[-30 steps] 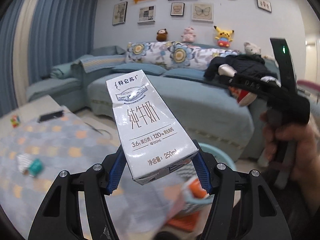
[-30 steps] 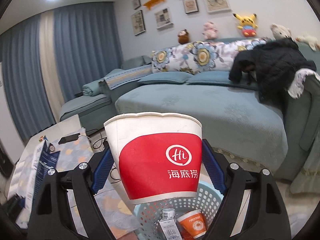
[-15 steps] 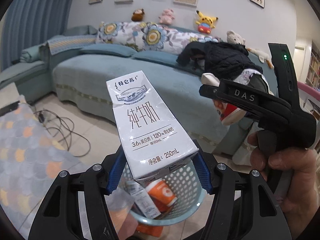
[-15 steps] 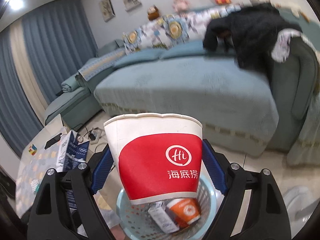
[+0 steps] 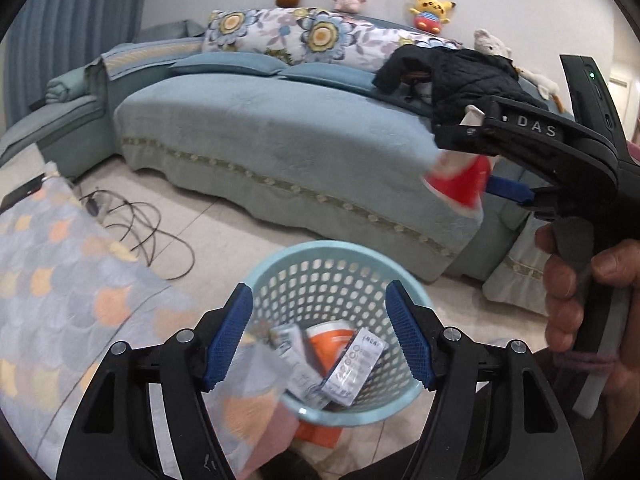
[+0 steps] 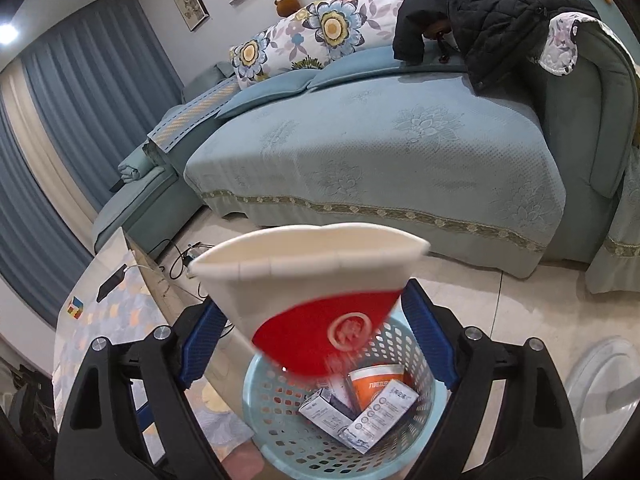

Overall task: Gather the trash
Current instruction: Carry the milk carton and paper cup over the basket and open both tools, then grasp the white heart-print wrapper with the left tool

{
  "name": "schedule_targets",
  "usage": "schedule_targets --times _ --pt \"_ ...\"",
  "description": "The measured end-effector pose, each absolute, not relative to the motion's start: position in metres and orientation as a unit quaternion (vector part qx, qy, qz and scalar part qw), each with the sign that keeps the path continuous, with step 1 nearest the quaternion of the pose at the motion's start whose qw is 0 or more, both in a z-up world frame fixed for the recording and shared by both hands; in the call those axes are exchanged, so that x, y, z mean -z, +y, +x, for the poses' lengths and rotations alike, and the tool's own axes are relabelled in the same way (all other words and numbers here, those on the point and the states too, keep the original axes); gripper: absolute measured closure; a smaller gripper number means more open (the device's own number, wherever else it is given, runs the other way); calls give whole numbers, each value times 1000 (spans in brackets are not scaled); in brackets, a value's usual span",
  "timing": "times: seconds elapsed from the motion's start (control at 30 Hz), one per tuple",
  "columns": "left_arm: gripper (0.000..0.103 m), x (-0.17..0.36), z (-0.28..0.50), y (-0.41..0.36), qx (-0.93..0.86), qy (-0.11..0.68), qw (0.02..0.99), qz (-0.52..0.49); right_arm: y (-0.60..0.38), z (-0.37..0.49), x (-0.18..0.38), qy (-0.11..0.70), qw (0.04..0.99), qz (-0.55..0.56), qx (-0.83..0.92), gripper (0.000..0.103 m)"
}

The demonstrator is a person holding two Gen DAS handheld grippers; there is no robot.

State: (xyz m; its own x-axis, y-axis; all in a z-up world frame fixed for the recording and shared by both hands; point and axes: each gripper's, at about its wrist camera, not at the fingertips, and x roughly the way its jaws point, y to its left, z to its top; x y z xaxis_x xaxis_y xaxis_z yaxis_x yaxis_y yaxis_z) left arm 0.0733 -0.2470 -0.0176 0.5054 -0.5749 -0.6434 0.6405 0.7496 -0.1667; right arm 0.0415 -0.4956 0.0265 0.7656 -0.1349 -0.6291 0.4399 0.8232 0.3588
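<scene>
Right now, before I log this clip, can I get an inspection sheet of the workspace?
Surface: tiled floor; the basket stands on it.
Job's things: blue basket holds cartons and an orange tub; red-and-white paper cup tilted above it.
Clutter: phone and coloured cube on the patterned table.
Grippers: left hand-held gripper jaws opening, nothing between; right hand-held gripper jaws opening, cup between, blurred, seemingly released.
Cables: loose loops on the floor.
Surroundings: blue sofa, black jacket, plush toys.
</scene>
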Motion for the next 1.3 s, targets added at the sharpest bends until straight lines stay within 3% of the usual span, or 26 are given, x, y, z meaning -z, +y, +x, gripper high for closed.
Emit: schedule_targets --times 0.63,0.83,1.03,1.3 --pt "35 41 62 -156 290 379 877 52 -454 62 -28 325 915 209 116 12" --pt "35 34 62 -129 223 347 906 95 -439 65 -30 329 919 193 101 12" --pt "28 26 108 -33 19 331 939 94 -424 70 -32 332 923 171 90 12" --pt "28 42 180 94 -109 367 923 -29 -400 77 -35 338 926 148 75 12"
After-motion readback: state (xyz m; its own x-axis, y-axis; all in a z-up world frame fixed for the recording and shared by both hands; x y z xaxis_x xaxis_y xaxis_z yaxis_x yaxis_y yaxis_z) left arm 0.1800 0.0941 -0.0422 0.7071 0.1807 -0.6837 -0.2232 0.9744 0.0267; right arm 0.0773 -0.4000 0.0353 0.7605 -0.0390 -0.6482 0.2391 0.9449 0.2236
